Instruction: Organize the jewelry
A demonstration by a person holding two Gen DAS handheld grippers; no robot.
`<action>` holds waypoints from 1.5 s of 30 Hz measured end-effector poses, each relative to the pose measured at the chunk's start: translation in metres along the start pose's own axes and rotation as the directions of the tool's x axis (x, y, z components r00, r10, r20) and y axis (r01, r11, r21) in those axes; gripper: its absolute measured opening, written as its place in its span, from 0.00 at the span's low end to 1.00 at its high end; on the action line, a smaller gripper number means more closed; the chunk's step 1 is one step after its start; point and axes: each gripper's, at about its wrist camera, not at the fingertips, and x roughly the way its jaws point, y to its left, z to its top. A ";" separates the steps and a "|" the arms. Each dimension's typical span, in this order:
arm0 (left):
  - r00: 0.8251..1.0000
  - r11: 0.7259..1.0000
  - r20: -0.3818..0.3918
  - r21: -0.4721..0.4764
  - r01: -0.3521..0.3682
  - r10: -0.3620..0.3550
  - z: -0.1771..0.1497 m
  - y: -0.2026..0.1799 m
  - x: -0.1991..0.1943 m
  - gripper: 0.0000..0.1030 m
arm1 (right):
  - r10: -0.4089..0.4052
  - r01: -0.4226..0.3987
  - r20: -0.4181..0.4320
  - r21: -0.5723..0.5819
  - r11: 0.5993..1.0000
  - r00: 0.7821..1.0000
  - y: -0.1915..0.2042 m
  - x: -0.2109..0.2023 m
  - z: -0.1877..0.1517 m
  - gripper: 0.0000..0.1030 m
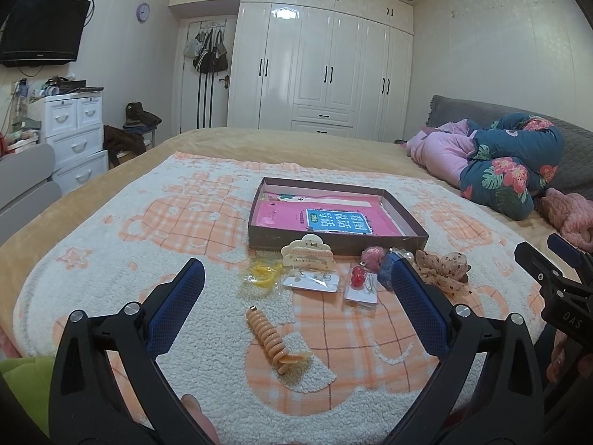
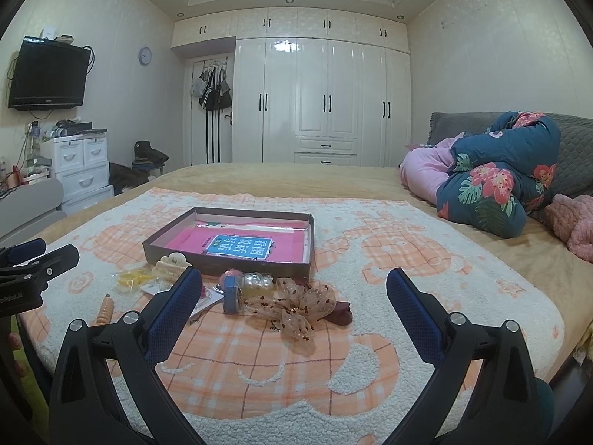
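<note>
A: So, risk check. Jewelry's all bunched just in front of the box [image 1: 335,218], which sits on the blanket [image 1: 111,230] w/ a pink book inside. Nothing's in the box yet, I'd say.

B: Biggest worry imo: the pile is tight. Cream claw clip [image 1: 307,254] sits over the earring card [image 1: 311,282], yellow bands bag [image 1: 261,274] just beside it. Grab one, prob drag a neighbour along.

A: And the fluffy blanket. Thin cards lie flat in the pile, so a tip could scoop fibres or slide off the edge.

B: Spiral hair tie [image 1: 272,341] is the easy one, lying apart from the rest, near the left gripper [image 1: 296,278]. Sheer bow [image 2: 292,306] is floppy, may snag the red clip [image 2: 339,313] it touches.

A: Tongs state?

B: Left gripper: jaws spread wide, nothing between them, touching nothing as far as I can tell. Its right finger hides part of the blue item [image 2: 231,294] from that view.

A: Right gripper [image 2: 294,285]?

B: Same, wide apart, empty, hovering near the bow. Both grippers are close together, so they could bump if both go for the pile.
</note>
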 end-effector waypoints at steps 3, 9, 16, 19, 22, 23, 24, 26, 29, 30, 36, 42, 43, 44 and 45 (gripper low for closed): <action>1.000 1.000 0.000 0.000 -0.001 0.001 0.000 0.000 0.000 0.90 | 0.000 0.000 -0.002 0.000 1.000 1.000 0.000 0.000 0.001 0.94; 1.000 1.000 0.002 0.002 0.000 0.000 -0.001 -0.001 -0.001 0.90 | 0.000 0.000 -0.001 0.000 1.000 1.000 0.000 0.000 0.000 0.94; 1.000 1.000 0.005 0.002 0.000 0.000 0.002 0.001 -0.001 0.90 | 0.001 -0.001 0.001 0.003 1.000 1.000 -0.001 -0.001 0.002 0.94; 1.000 1.000 0.006 0.002 -0.001 0.000 0.001 0.000 -0.001 0.90 | 0.000 0.000 0.003 0.001 1.000 1.000 0.000 -0.001 0.002 0.94; 1.000 1.000 0.007 0.002 0.000 0.000 0.001 0.000 -0.002 0.90 | 0.001 -0.001 0.003 0.002 1.000 1.000 0.000 -0.001 0.002 0.94; 1.000 1.000 0.008 0.003 -0.001 0.001 0.001 0.000 -0.001 0.90 | 0.001 -0.001 0.004 0.002 1.000 1.000 0.000 -0.001 0.002 0.94; 1.000 1.000 0.008 0.003 0.000 0.000 0.001 0.000 -0.002 0.90 | 0.002 -0.002 0.005 0.001 1.000 1.000 0.000 -0.001 0.002 0.94; 1.000 1.000 0.007 0.003 0.000 0.000 0.001 0.001 -0.001 0.90 | 0.003 -0.003 0.005 0.002 1.000 1.000 0.001 -0.001 0.003 0.94; 1.000 1.000 0.007 0.002 -0.001 0.001 0.002 0.001 -0.002 0.90 | 0.006 -0.006 0.006 0.000 1.000 1.000 0.002 -0.002 0.004 0.94; 1.000 1.000 0.005 0.002 -0.001 0.001 0.002 0.001 -0.001 0.90 | 0.007 -0.007 0.006 0.001 1.000 1.000 0.001 -0.002 0.003 0.94; 1.000 1.000 0.004 -0.004 -0.008 0.008 0.003 0.004 -0.001 0.90 | 0.032 -0.032 -0.001 -0.006 0.999 0.999 0.004 0.001 0.005 0.94; 1.000 1.000 -0.013 -0.020 -0.024 0.024 -0.001 0.011 0.004 0.90 | 0.066 -0.066 -0.011 -0.018 0.998 0.998 0.009 0.008 0.004 0.94; 0.999 0.999 -0.018 -0.024 -0.027 0.027 -0.001 0.012 0.005 0.90 | 0.070 -0.070 -0.014 -0.021 0.997 0.997 0.010 0.010 0.004 0.94; 0.999 0.999 -0.023 -0.029 -0.029 0.028 -0.002 0.014 0.006 0.90 | 0.078 -0.079 -0.017 -0.025 0.997 0.997 0.011 0.012 0.005 0.94; 0.999 0.999 -0.028 -0.035 -0.032 0.031 -0.003 0.016 0.008 0.90 | 0.082 -0.083 -0.019 -0.030 0.996 0.996 0.013 0.014 0.004 0.94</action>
